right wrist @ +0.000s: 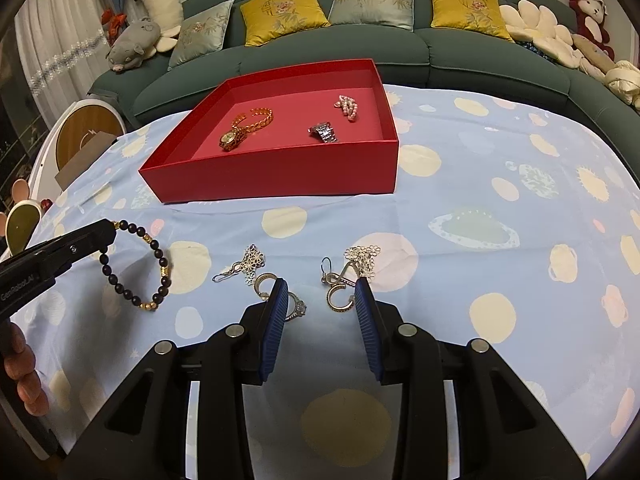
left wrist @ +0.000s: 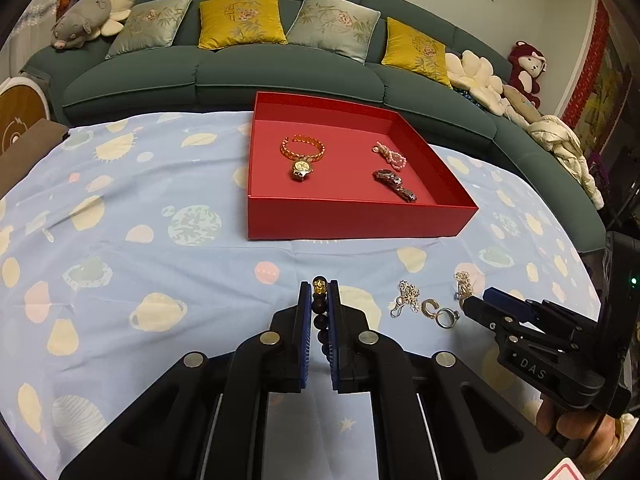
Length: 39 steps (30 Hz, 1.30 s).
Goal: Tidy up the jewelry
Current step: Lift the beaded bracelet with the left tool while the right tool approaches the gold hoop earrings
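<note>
While "GenRobot.AI" marks it, left claw (right wrist: 110,232) grips bracelet (right wrist: 136,268).

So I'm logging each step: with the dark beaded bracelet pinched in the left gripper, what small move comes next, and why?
Probably carry the dark beaded bracelet over the open red box: the left gripper is shut on it, and other jewelry already lies inside.
</note>
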Tool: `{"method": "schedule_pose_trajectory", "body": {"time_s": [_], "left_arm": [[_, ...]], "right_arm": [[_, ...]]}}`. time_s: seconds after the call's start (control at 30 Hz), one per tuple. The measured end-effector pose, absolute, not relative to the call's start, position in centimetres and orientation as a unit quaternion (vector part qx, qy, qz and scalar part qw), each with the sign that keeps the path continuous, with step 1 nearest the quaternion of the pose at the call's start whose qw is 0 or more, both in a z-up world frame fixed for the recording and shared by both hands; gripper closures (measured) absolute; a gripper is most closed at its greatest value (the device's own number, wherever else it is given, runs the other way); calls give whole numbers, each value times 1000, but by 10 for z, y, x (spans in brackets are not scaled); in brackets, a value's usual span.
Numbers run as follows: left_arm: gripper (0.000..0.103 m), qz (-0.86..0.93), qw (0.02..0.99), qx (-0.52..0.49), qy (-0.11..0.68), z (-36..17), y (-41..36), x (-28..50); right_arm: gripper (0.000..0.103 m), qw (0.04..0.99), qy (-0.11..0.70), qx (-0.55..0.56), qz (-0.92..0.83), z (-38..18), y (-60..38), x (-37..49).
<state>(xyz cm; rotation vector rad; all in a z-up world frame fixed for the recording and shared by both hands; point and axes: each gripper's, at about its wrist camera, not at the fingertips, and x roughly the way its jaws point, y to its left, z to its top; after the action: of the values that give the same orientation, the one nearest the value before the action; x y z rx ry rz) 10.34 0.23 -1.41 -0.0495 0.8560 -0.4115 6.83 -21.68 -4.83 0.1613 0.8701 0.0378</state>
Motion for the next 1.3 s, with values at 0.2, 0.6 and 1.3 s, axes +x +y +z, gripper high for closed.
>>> {"method": "schedule_pose_trajectory", "body": {"time_s": [0.2,0.6,1.3], "left_arm": [[98,-198,889,-25,412,-13,9,101],[98,-195,891,-27,410,-10,13,101],[98,-205,892,-26,401,-1,5,99]], "right_arm": [[69,903,423,74,13,-52,-215,76],[95,902,426,71,-3,-58,-224,85],[99,918,380,108,29,-6,-241,68]]}}
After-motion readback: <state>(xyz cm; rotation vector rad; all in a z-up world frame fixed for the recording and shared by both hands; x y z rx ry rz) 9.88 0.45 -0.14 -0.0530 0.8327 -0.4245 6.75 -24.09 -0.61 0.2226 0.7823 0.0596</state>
